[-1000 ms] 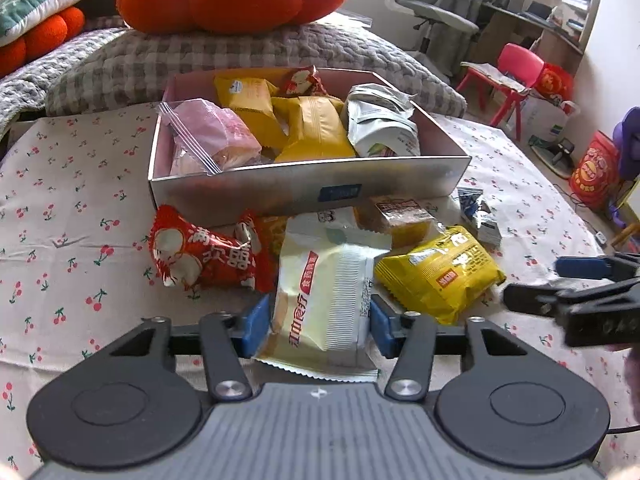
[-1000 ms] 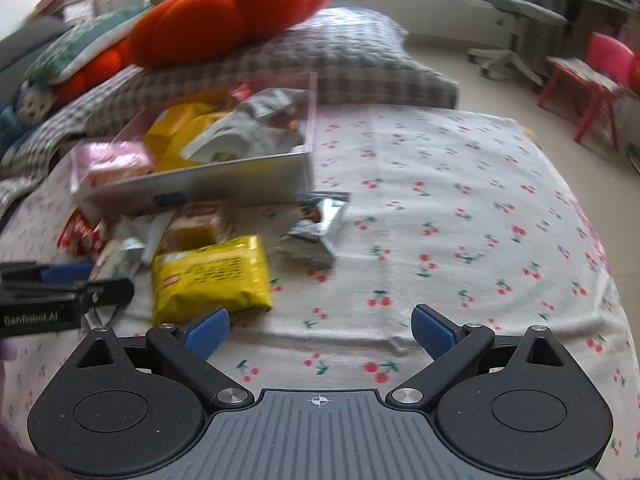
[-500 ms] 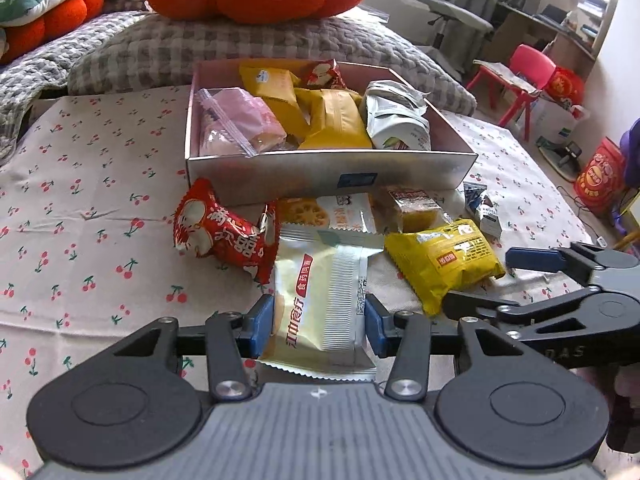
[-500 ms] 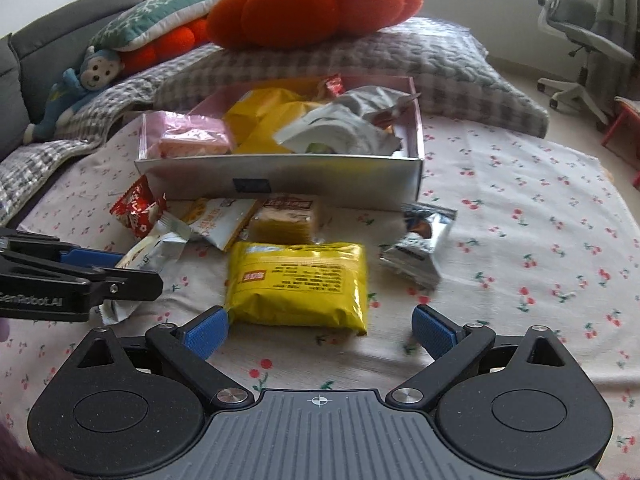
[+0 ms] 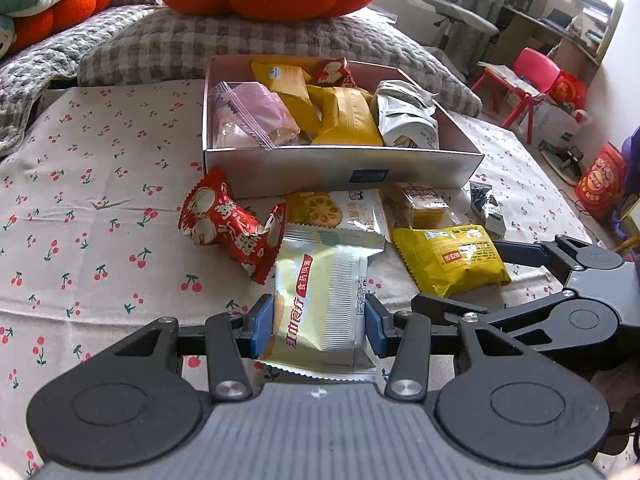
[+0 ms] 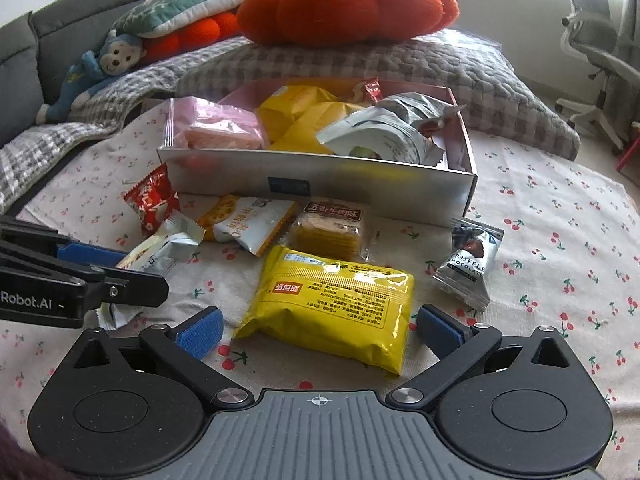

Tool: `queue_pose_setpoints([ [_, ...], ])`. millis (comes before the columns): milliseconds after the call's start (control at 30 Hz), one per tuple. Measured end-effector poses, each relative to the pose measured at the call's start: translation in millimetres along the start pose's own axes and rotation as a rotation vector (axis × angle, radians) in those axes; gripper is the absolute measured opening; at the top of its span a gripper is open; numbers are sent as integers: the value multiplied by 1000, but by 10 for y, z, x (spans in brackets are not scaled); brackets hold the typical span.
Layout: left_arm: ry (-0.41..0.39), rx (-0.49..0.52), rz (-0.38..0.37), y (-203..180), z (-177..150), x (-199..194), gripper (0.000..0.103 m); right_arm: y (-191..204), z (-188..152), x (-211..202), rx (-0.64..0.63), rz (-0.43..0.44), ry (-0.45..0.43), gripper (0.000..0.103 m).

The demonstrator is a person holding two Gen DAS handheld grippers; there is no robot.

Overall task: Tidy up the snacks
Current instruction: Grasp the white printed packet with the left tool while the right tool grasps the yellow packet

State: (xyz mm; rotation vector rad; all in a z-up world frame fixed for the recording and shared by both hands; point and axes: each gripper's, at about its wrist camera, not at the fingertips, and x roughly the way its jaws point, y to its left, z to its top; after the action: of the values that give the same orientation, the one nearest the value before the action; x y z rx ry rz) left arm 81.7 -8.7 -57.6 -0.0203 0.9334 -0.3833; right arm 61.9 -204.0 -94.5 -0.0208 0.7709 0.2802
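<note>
Snacks (image 5: 320, 300) | truffle packet label (image 6: 468, 264) legible right wrist only

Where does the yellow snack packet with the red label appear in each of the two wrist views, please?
Left wrist view: the yellow packet lies right of centre, on the cloth near the right gripper.
Right wrist view: the yellow packet lies at lower centre, between the open blue fingers.
Shared landmark: the silver box of snacks behind it.
</note>
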Motion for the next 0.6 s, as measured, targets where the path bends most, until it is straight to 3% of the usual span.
queue_pose_setpoints([
  [267,0,6,-3,-9,-16,-2,44,-17,10,3,31,-13,-23,101],
  [400,0,5,-4,-7,-16,-6,43,-5,11,-4,15,-33,-32,89],
  [600,-1,5,-12,-6,-13,-23,43,-15,1,-47,17,-34,-41,80],
])
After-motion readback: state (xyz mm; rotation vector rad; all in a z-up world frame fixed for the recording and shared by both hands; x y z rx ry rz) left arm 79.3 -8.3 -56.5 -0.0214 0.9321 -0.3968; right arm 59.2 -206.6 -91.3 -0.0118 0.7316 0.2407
